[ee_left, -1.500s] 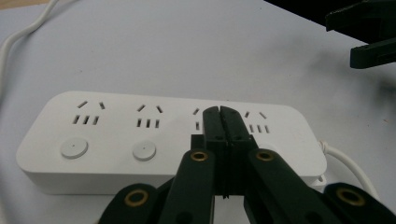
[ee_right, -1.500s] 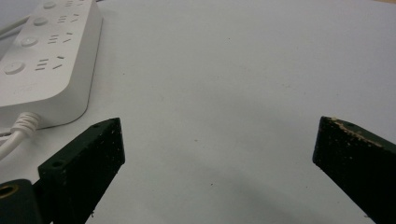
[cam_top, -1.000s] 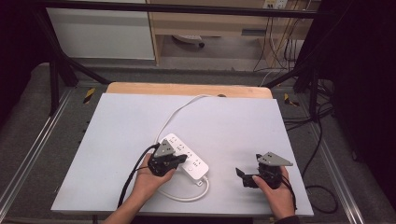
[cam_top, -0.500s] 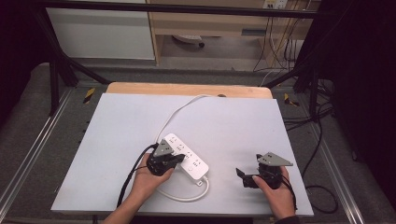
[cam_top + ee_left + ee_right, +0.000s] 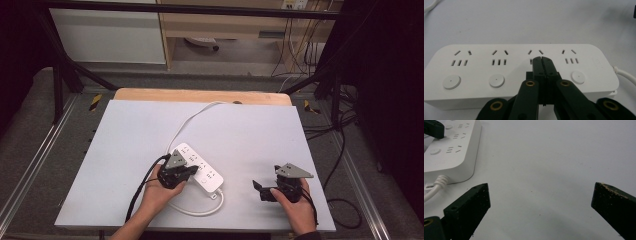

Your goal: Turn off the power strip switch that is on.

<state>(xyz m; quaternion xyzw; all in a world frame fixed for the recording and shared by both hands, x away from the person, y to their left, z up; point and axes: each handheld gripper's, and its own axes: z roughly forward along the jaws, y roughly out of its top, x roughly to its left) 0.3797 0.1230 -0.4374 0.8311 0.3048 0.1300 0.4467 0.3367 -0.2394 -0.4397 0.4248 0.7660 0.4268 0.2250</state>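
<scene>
And here's the left gripper [image 5: 541, 58], its fingers [image 5: 537, 67] pressed flat together with nothing between them, tips down over the top face of the white power strip [image 5: 519, 75]. In the left gripper view those closed tips sit right at the third socket group from the left, covering its row of three slots, with the round button of that group hidden beneath the black fingers. Whether the tips actually touch the plastic is hard to tell from here.

From the high view, the power strip [image 5: 198, 169] lies at an angle on the bench [image 5: 125, 130], near the person's edge and a little left of centre. The left gripper [image 5: 189, 171] sits over its near side, the left hand [image 5: 159, 189] wrapped round behind it. The strip's white cord [image 5: 192, 120] runs off toward the far edge, and another loop of it curls on the bench on the near side.

Over on the right, the right gripper [image 5: 257, 190] is well apart from the strip, low over bare bench. Its fingers [image 5: 467, 207] are spread wide, nothing between them but grey surface; the right gripper view has the strip's cord end [image 5: 454, 157] off at the upper left.
</scene>
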